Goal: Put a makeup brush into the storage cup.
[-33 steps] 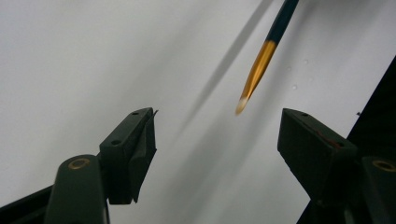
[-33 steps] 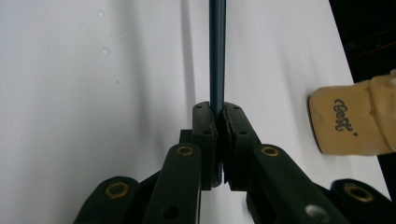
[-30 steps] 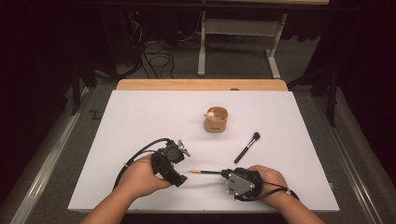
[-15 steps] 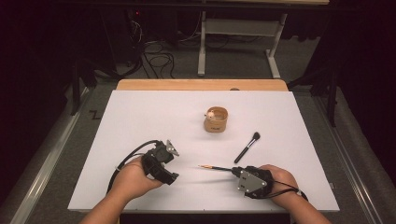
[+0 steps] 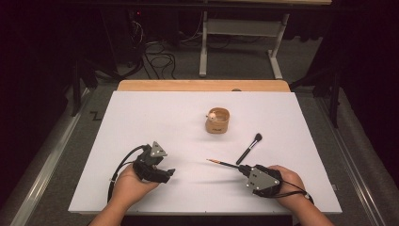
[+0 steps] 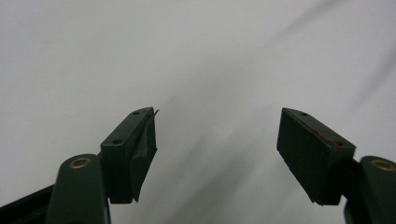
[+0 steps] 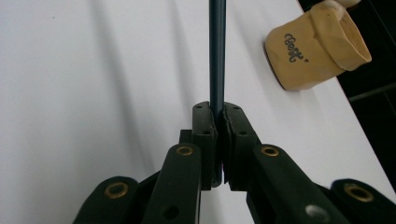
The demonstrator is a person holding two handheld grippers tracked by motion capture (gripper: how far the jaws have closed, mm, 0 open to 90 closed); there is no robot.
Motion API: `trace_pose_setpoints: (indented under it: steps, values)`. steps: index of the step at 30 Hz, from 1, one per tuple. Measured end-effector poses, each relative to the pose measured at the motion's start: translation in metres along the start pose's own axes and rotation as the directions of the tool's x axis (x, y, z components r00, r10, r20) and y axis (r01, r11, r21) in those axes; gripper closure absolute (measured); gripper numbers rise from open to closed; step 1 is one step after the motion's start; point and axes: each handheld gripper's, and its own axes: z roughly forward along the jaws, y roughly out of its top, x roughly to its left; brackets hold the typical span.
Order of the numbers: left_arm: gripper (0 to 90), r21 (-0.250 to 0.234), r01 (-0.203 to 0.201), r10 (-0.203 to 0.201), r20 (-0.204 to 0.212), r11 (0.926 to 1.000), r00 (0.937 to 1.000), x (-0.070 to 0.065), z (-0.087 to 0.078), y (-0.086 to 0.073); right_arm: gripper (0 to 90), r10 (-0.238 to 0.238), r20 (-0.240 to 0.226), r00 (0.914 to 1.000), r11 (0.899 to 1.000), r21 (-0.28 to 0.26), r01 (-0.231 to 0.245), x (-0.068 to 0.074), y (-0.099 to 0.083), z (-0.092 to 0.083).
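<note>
**One brush in the claw, one still on the bench**

From up high, I see a white bench with a small tan cup near the middle. Something small and pale sits in the cup; I cannot tell what it is. The right claw is low on the right side. It holds a thin brush that sticks out to the left, up off the bench, with its orange tip well short of the cup. A second, bigger brush lies flat on the bench, between the cup and the right claw. Nothing touches it. The left claw sits low on the left side, far from both brushes.

In the left gripper view, the left claw is wide open. There is nothing between its two jaws, just bare white bench under them.

In the right gripper view, the right claw is squeezed tight on the thin brush. The dark handle runs straight up from the jaws. The cup stands off to the upper right, near the bench edge.

So I think the job is to put the brushes in the cup. The thin one is picked up but not in yet. The big one still waits.
</note>
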Motion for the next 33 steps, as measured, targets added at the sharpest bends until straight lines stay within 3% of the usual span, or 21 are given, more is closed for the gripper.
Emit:
trace_pose_setpoints:
  steps: [3, 7, 9, 11, 13, 15, 19, 24, 28, 31, 33]
  values:
    - [28.8, -0.061, 0.041, -0.042, -0.02, 0.9973, 0.9989, 0.004, 0.003, -0.007, 86.4, 0.041, 0.009, 0.9991, 0.999, -0.016, -0.04, -0.001, -0.003, 0.0]
    - [28.1, -0.136, 0.085, -0.089, -0.029, 0.9871, 0.9956, 0.006, 0.007, -0.015, 86.3, 0.087, 0.011, 0.9961, 0.996, -0.032, -0.087, -0.002, -0.006, -0.002]
    - [28.2, -0.176, 0.099, -0.107, -0.035, 0.9793, 0.9937, 0.007, 0.007, -0.018, 86.3, 0.117, 0.014, 0.993, 0.992, -0.048, -0.116, -0.004, -0.008, -0.002]
    - [28.2, -0.227, 0.118, -0.13, -0.037, 0.9668, 0.9909, 0.008, 0.007, -0.021, 86.3, 0.158, 0.018, 0.9873, 0.986, -0.065, -0.157, -0.006, -0.009, -0.003]
    - [28.4, -0.265, 0.148, -0.157, -0.012, 0.9528, 0.9876, 0.01, 0.007, -0.024, 86.3, 0.181, 0.019, 0.9833, 0.981, -0.076, -0.179, -0.007, -0.01, -0.003]
    - [29.0, -0.281, 0.17, -0.174, 0.011, 0.9446, 0.9847, 0.012, 0.009, -0.027, 86.4, 0.213, 0.019, 0.9769, 0.974, -0.085, -0.21, -0.008, -0.011, -0.003]
    - [28.5, -0.311, 0.166, -0.173, 0.006, 0.9359, 0.985, 0.012, 0.009, -0.03, 86.4, 0.275, 0.02, 0.9612, 0.957, -0.104, -0.272, -0.01, -0.012, -0.001]
    - [28.6, -0.335, 0.185, -0.182, 0.039, 0.9239, 0.9825, 0.013, 0.01, -0.034, 86.4, 0.337, 0.023, 0.9412, 0.935, -0.123, -0.332, -0.012, -0.012, 0.0]
    - [28.3, -0.376, 0.209, -0.202, 0.057, 0.9028, 0.9777, 0.013, 0.007, -0.035, 86.3, 0.402, 0.018, 0.9154, 0.906, -0.152, -0.395, -0.012, -0.011, -0.003]
    - [27.6, -0.396, 0.214, -0.206, 0.062, 0.8931, 0.9765, 0.012, 0.006, -0.036, 86.3, 0.44, 0.015, 0.8976, 0.887, -0.164, -0.432, -0.014, -0.01, -0.003]
    - [26.8, -0.404, 0.209, -0.204, 0.056, 0.8906, 0.9773, 0.011, 0.006, -0.036, 86.3, 0.463, 0.012, 0.8861, 0.873, -0.177, -0.454, -0.015, -0.01, -0.002]
